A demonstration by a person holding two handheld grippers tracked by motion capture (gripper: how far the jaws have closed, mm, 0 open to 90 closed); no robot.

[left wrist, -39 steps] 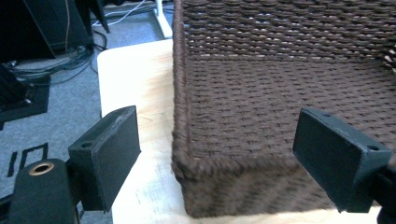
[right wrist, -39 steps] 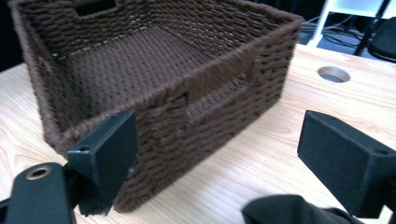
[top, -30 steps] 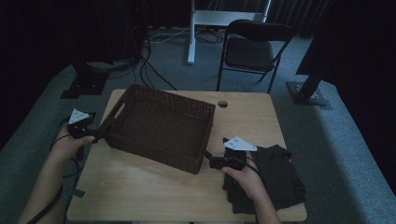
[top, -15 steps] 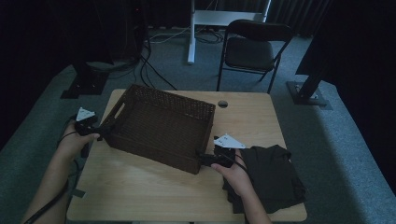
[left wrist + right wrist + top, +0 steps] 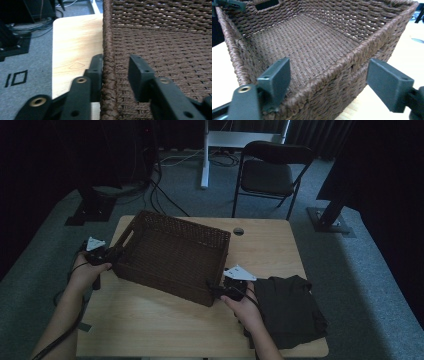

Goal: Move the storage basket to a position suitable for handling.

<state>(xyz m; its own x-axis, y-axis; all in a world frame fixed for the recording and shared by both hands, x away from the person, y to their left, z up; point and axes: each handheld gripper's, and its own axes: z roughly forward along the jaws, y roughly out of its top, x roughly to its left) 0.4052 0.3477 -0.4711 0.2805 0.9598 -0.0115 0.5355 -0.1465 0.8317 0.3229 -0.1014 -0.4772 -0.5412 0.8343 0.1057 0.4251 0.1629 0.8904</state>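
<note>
A brown woven basket stands empty, turned askew, on the wooden table. My left gripper sits astride the rim at the basket's left end. In the left gripper view the rim runs between the jaws of that gripper. The jaws have just been closing: one pad touches the rim, the other stands a little apart. My right gripper is at the basket's near right corner. Its jaws straddle the near wall with wide gaps, open and just narrowing a little.
Folded dark cloth lies on the table's right side, beside my right hand. A small round hole marks the table's far edge. Behind the table stand a folding chair and a white desk leg.
My right hand has moved left from above the cloth to the basket's near corner. The left hand has stayed at the basket's left end.
</note>
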